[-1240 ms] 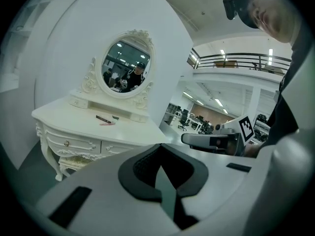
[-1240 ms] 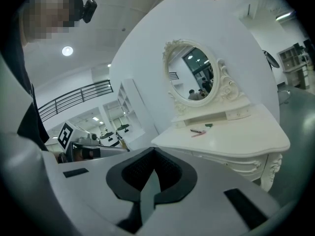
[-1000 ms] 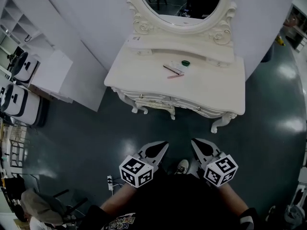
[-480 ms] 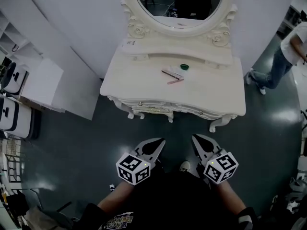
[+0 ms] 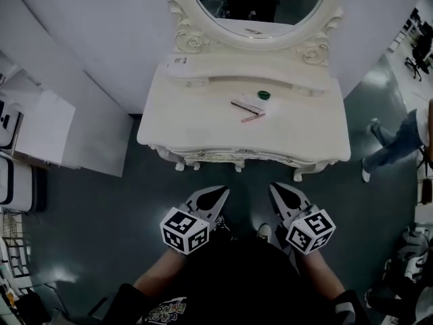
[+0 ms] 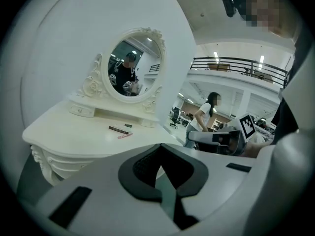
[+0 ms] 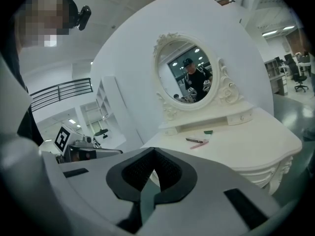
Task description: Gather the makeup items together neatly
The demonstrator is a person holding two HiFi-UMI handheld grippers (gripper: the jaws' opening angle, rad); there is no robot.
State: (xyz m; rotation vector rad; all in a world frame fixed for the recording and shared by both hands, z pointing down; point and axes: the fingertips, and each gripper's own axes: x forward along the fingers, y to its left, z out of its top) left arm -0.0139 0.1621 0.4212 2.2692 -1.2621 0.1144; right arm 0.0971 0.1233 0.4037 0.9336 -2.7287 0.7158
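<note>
Pink stick (image 5: 254, 117) diagonal on vanity (image 5: 304, 133)

Top of the mirror (image 5: 257, 5) is running off the head view's upper edge. Three items on the dressing table (image 5: 196, 124) are reading too small to name: a green blob (image 5: 263, 95), a dark stick (image 5: 242, 104), a pink stick (image 5: 254, 117). A bystander (image 5: 396, 144) is being cut by the right edge. Table legs are mostly hiding under the top. Handles of the left gripper (image 5: 218, 195) and right gripper (image 5: 279, 191) are sitting hidden behind their marker cubes.
</note>
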